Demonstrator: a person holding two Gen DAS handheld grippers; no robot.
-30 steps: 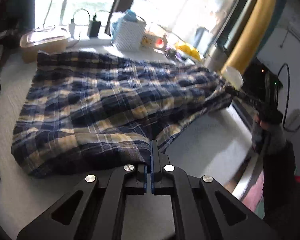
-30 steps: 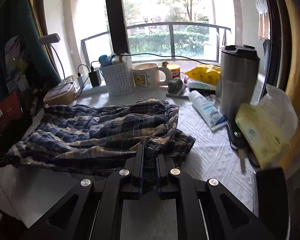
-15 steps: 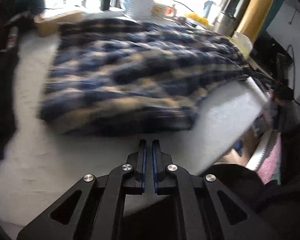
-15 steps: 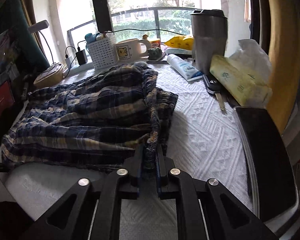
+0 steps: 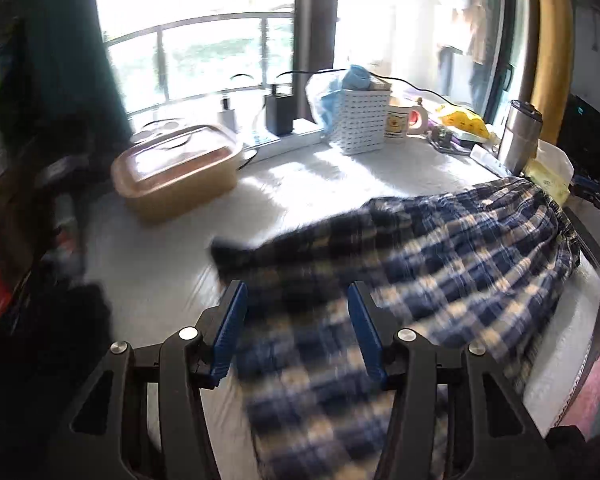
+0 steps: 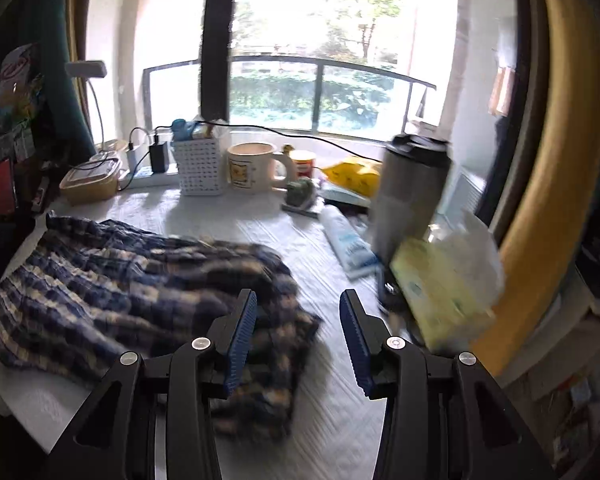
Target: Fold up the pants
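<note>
Already the plaid pants [image 6: 112, 280] lie doubled over on the white-covered table [image 6: 340, 420], a blue-and-cream bundle spread across its near half with the far half of the cloth bare. In the right wrist view the fabric shows at least two layers: a broad lower sheet running out to the left edge, and a bunched upper layer whose corner trails toward the near edge. The lie is loose, with ripples and an uneven rim, so I would judge one fold laid but not yet smoothed or squared, and one or more folds likely left before the bundle is compact.

The left gripper [image 5: 296, 328] has its jaws opening; blurred plaid shows between and below the blue pads, but they do not seem to press on it, so the cloth looks released. The right gripper [image 6: 296, 336] is likewise opening its jaws, with the trailing corner beneath the left pad and bare table under the right one, nothing pinched.

Farther out, along the window side, stand a lidded tan container [image 5: 176, 168], a white perforated basket [image 6: 200, 168], a cream mug [image 6: 252, 168], a steel tumbler [image 6: 412, 192], a tube [image 6: 348, 244] and a yellow tissue pack [image 6: 436, 296]. All are clear of the pants, though the tissue pack is near the right gripper.
</note>
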